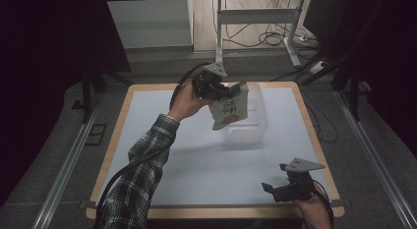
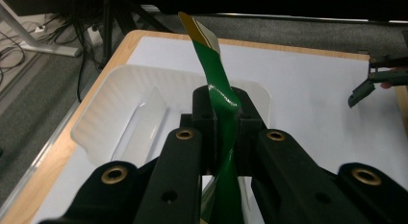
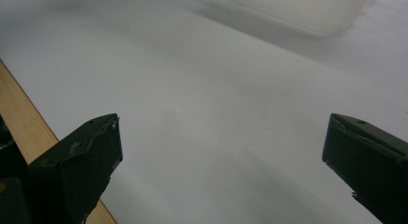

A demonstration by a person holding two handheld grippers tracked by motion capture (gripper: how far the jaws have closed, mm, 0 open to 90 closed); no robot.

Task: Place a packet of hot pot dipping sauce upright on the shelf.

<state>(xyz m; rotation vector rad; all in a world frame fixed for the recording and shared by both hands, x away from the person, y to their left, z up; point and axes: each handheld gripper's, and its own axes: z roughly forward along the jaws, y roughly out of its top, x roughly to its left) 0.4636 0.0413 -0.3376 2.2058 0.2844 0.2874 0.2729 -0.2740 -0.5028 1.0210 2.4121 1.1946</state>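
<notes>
A: Where is the green pouch (image 1: 229, 110)?
B: Pinched by its edge between the left gripper's (image 1: 216, 90) jaws, hanging above the clear tub (image 1: 255, 122).
A: And the right gripper (image 1: 276, 184)?
B: Jaws spread, holding nothing, low over the white table (image 1: 196, 165), well apart.

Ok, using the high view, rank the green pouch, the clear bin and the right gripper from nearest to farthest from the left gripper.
1. Green pouch: clamped in the left gripper.
2. Clear bin: just below and right of it on the table.
3. Right gripper: at the near right corner, open.
</notes>
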